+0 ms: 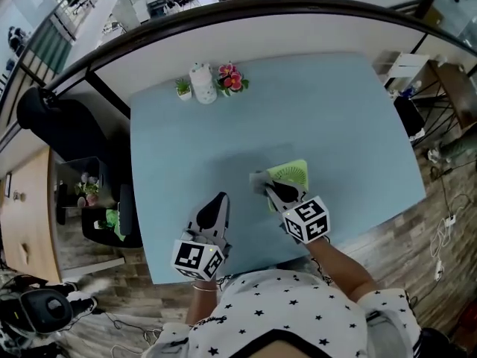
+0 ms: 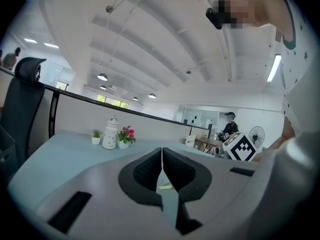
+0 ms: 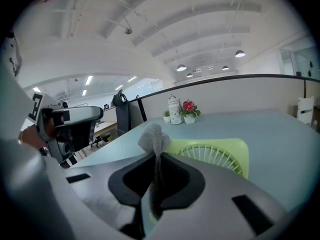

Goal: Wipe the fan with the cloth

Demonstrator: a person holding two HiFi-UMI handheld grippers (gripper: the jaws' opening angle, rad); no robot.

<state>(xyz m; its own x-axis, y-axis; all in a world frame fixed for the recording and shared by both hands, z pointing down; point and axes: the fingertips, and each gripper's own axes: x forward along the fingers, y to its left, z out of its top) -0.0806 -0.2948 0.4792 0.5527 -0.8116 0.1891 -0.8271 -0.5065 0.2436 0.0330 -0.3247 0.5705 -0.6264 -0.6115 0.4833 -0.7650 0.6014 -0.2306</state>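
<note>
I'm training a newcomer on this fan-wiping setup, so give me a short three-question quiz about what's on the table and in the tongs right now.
1. True or false: the left tongs grip the cloth.
2. The fan lying on the table is: A red, B green, C black.
3. Fill in: the grey cloth is clamped in the ____ tongs.
Key: 1. False; the left tongs are shut and empty. 2. B. 3. The right tongs.
</note>
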